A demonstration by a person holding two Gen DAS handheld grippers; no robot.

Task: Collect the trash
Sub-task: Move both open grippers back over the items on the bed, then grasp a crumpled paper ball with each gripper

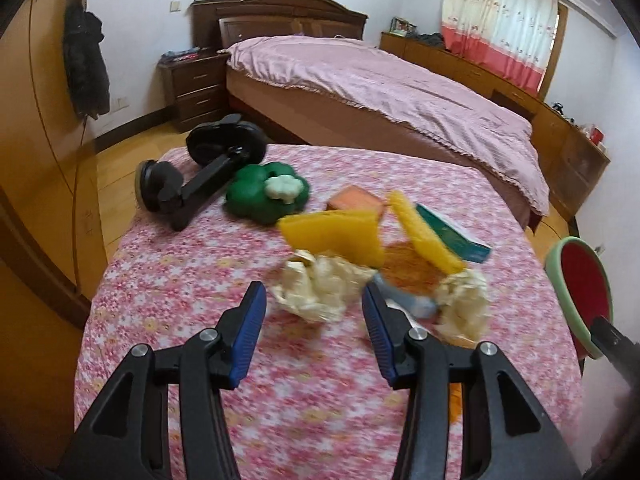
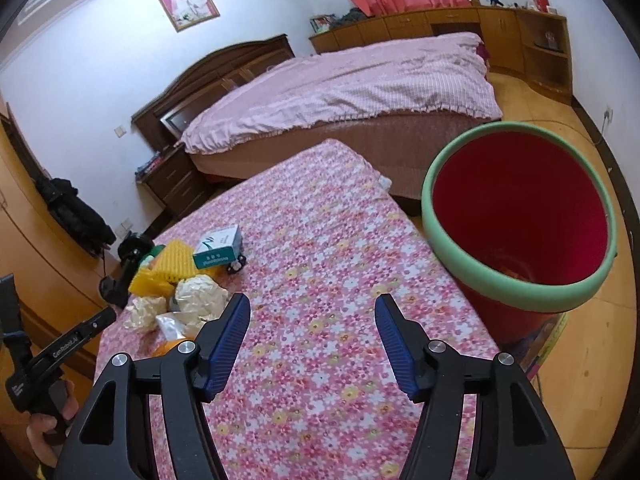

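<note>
A bedroom, with a floral-covered bench (image 1: 200,280) standing before a pink bed (image 1: 380,84). The left claw (image 1: 314,320) is spread wide and empty, aimed at a crumpled paper ball (image 1: 316,288) lying just ahead of its tips. A sound grasp would bring both pads around that ball alone, squeezing lightly since it looks soft. A second paper wad (image 1: 464,300) and yellow sponges (image 1: 340,240) crowd close beside it and could be snagged. The right claw (image 2: 312,344) is likewise open and empty, over bare cloth, near the red bin (image 2: 520,216) standing beside the bench.
</note>
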